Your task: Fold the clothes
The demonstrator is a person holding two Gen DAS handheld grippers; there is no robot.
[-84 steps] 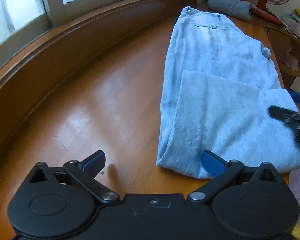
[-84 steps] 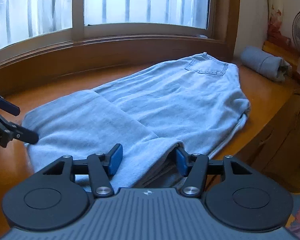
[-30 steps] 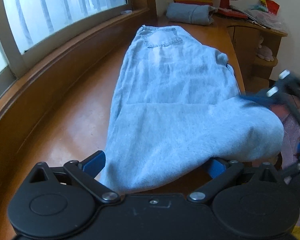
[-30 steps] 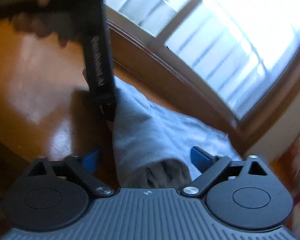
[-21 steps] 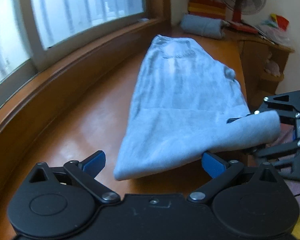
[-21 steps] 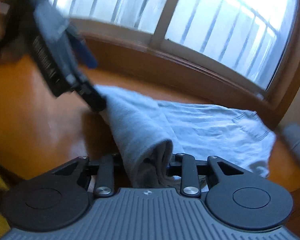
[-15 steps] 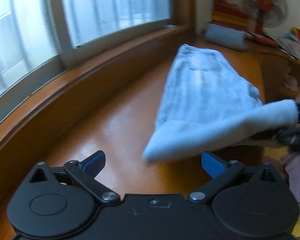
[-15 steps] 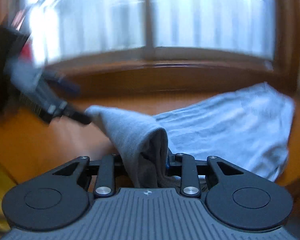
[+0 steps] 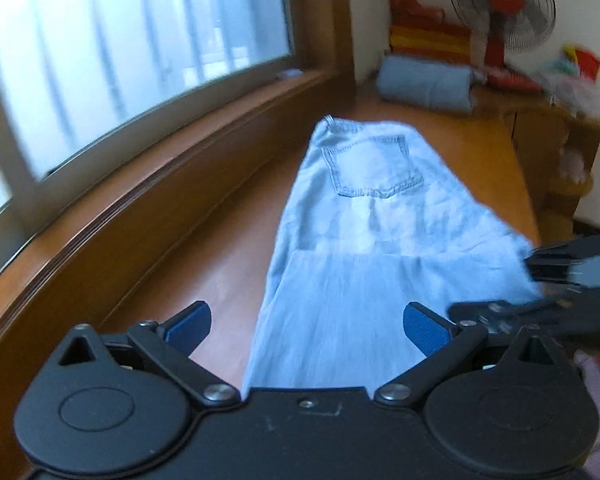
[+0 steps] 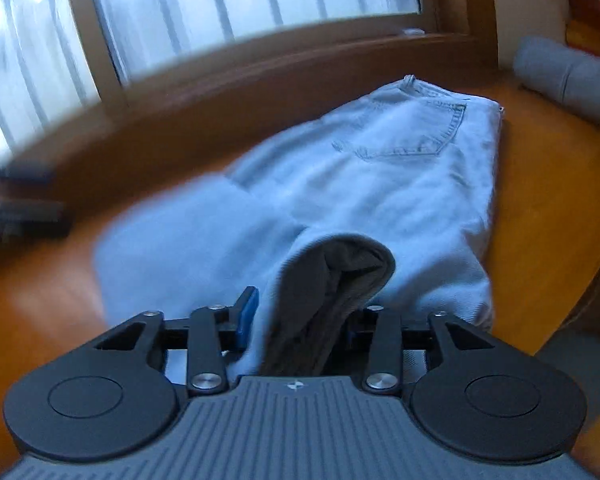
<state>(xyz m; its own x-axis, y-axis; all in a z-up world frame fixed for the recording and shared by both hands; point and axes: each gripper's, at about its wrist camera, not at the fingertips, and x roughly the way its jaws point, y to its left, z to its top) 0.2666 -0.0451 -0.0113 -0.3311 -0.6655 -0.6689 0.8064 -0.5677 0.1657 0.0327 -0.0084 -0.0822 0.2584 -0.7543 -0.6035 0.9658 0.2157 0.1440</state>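
Light blue jeans lie along the wooden table, back pocket up, with the leg end folded over toward the waistband. My left gripper hovers open over the near fold, and neither blue pad touches the cloth. In the right wrist view my right gripper still has a thick fold of the jeans bunched between its jaws, which are opening. From the left wrist view the right gripper shows at the jeans' right edge. The left gripper is a dark blur at the far left.
A rolled blue garment lies at the table's far end near a red fan. A wooden sill and window run along the left. The table's edge drops off on the right beside a wooden shelf.
The right gripper carried the folded leg end forward over the jeans and rolled back level, and its jaws have widened around the fold. The left gripper followed forward, staying open.
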